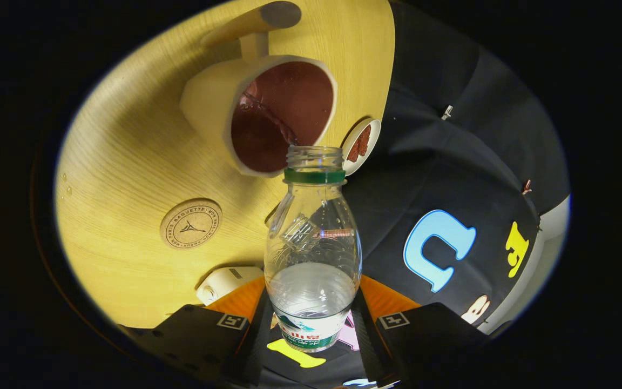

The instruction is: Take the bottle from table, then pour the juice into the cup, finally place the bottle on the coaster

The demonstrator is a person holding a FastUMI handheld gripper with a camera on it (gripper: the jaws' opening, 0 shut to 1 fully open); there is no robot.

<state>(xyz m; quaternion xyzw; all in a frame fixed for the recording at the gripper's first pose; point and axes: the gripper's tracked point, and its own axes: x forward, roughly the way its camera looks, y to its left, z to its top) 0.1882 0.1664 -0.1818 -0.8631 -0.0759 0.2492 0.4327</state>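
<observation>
My gripper [311, 321] is shut on a clear plastic bottle [313, 243], both fingers pressing on its labelled lower part. The bottle has no cap, wears a green ring at its neck and holds some clear liquid near its base. Its open mouth [313, 155] is at the rim of a cream cup [211, 100] with a reddish-brown inside. Liquid lies in the cup, and a thin streak of it shows on the inner wall. A round cork coaster [190, 223] lies bare on the light wooden table [122, 151], beside the bottle and nearer to my fingers than the cup.
A small white dish [362, 145] with a red-brown patch sits at the table's edge just past the bottle's mouth. A white object [227, 282] lies by one finger. A wooden rod [257, 20] with a grey end stands beyond the cup. Droplets dot the table.
</observation>
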